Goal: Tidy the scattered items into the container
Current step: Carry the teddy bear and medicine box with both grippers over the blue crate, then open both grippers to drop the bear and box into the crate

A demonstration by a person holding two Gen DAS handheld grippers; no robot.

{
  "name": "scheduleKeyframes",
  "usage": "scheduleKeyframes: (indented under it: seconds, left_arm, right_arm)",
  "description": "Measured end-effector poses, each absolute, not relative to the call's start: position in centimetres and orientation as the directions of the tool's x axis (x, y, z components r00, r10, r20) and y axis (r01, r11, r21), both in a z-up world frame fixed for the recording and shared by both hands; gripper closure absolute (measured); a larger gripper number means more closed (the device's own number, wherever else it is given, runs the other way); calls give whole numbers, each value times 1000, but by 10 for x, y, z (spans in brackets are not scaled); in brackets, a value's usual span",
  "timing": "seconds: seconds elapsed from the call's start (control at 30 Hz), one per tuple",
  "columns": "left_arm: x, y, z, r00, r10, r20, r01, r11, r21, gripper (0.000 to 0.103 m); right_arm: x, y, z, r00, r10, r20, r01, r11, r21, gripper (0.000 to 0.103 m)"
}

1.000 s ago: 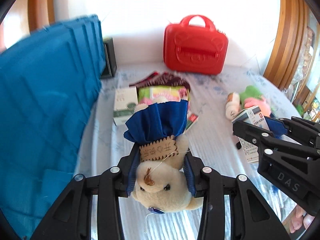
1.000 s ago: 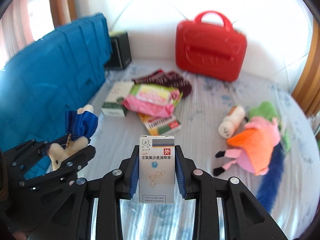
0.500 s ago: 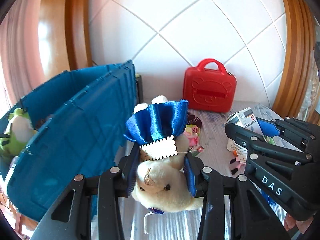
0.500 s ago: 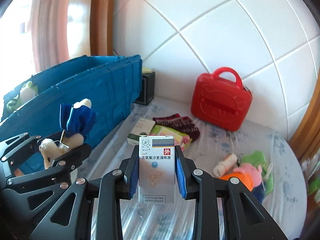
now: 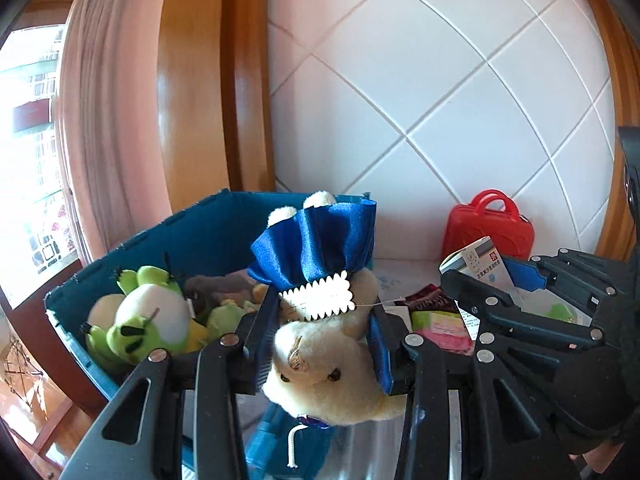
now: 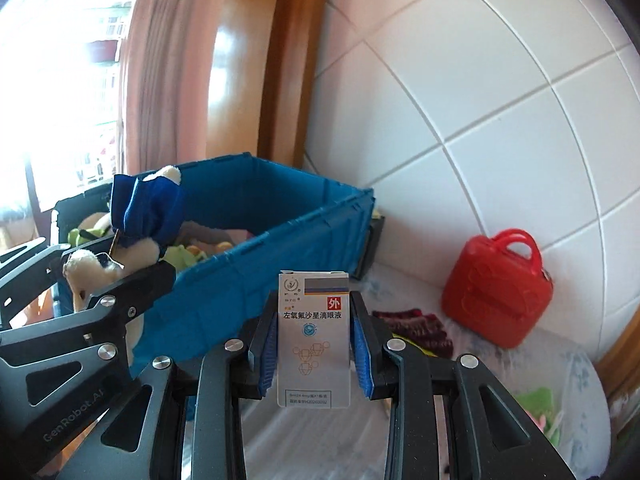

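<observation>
- Cream plush and blue satin: a teddy bear (image 5: 332, 364) in a blue dress is being held head-down by the left gripper (image 5: 324, 344), its pads squeezing the body, just above the near edge of the blue storage crate (image 6: 256, 280).
- The right gripper (image 6: 314, 344) is clamping an upright eye-drop box (image 6: 314, 336) beside the crate's outer wall, outside it and over the bed (image 6: 500, 364).
- Inside the crate, a green frog plush (image 5: 140, 320) and other soft toys are already lying.
- The step in hand looks like carrying both items to the drop; the bear seems closest.
- Next, the left gripper probably needs to be reaching further over the rim before letting go, so the bear is falling inside rather than onto the edge; the box then needs lifting over the wall.
- Left on the bed are a red toy case (image 6: 496, 292), dark red socks (image 6: 416, 324) and a pink-green packet (image 5: 436, 322).
</observation>
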State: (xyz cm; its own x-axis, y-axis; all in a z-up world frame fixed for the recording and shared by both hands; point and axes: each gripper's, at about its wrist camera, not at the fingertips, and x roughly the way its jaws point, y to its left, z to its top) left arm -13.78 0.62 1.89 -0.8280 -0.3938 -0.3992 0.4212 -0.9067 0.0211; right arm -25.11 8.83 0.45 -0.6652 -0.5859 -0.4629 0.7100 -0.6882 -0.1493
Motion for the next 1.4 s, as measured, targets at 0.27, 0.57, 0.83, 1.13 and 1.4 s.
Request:
scheduleKeyframes:
  seconds: [0.27,0.57,0.83,1.13,1.4]
  left_arm:
    - [-129,-142,11,-730,-435,-527,480,-875,58,63]
    - [-150,-224,-33,-661,-330,-674,397,-916,59,60]
    - [-158,-218,-37,-706,-261,-659,300,-952,57,52]
    - [-149,-216,-35,-730,-251,-636,270,-960,68,31]
    - [-129,-217,-20,-769,-255,-586,279,-959,52,24]
  right_arm:
    - [-249,-42,12,-519,-653,-551,800,-599,-44,72]
    - [-241,-139,-28,-464,-496,-734,796,-597,-100,74]
    - [-248,-125,-52,-453,-370,-811,772,-618,-149,74]
    - [-239,-125,-53,-472,-357,-806,761,-627,-167,63]
    - [-228,-111,-38,-515,-378,-770,734,-658,-168,35]
